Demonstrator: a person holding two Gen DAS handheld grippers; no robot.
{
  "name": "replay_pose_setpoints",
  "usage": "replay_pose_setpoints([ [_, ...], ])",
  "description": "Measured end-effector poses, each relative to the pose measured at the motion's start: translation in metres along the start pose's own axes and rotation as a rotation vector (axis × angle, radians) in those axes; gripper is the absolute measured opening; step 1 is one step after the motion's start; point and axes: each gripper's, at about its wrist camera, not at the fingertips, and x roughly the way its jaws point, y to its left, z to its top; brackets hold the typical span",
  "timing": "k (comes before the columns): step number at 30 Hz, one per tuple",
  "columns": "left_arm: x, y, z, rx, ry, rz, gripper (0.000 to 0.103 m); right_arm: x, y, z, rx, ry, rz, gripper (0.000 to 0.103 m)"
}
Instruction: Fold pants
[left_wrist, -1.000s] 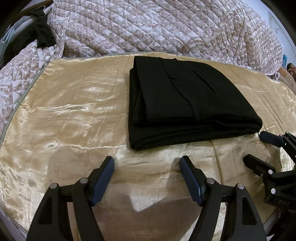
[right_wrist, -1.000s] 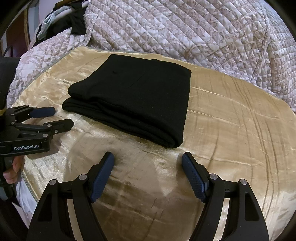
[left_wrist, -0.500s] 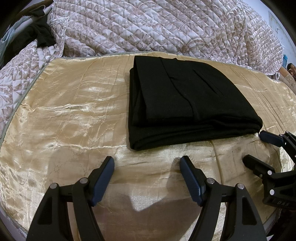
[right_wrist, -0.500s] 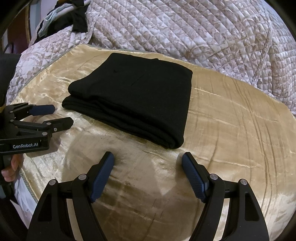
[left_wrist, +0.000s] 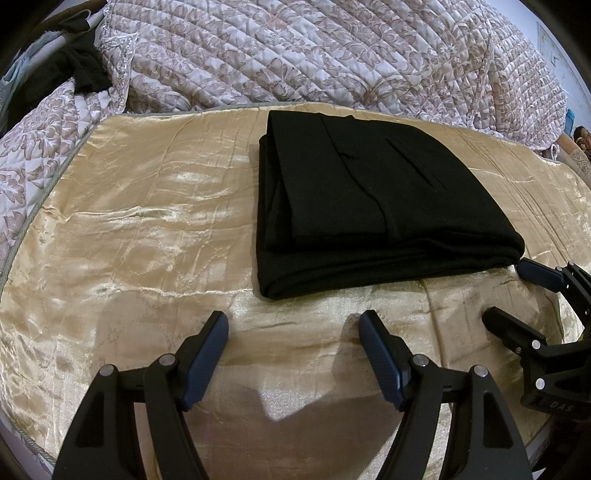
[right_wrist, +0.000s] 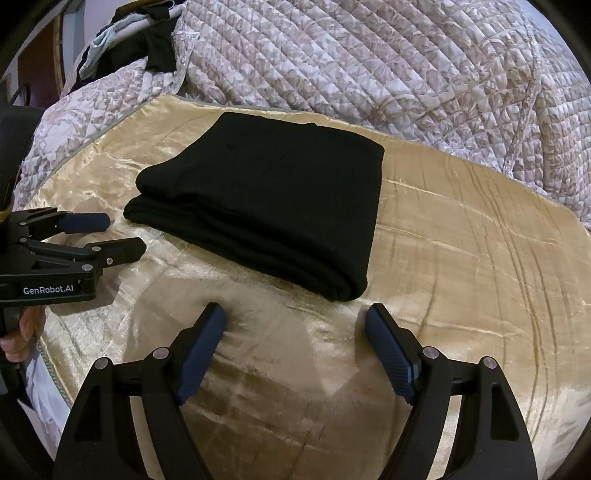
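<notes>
The black pants (left_wrist: 369, 206) lie folded into a thick rectangle on the gold satin cloth (left_wrist: 129, 229). My left gripper (left_wrist: 293, 321) hovers just short of their near edge, open, with only cloth between its fingers. My right gripper (right_wrist: 295, 310) hangs near the pants' (right_wrist: 266, 199) near right corner; its jaws are opening and nothing is between them. Each gripper shows in the other's view: the right gripper (left_wrist: 508, 291) by the pants' right corner, the left gripper (right_wrist: 123, 232) by their left corner. Neither touches the pants.
A quilted floral bedspread (left_wrist: 332, 55) is bunched up behind the gold cloth and along its left side. Dark clothes (left_wrist: 85, 70) lie heaped at the far left corner. A person's hand (right_wrist: 22, 332) grips the left gripper's handle.
The right gripper's fingers stand a touch wider apart. The pants and the left gripper have not moved.
</notes>
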Motion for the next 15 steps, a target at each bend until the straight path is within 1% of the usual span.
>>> replay_pose_setpoints([
  [15,0.0004,0.0010,-0.0005,-0.001,0.003,0.000,0.076,-0.0001,-0.0010,-0.0026,0.020,-0.017,0.016,0.080],
])
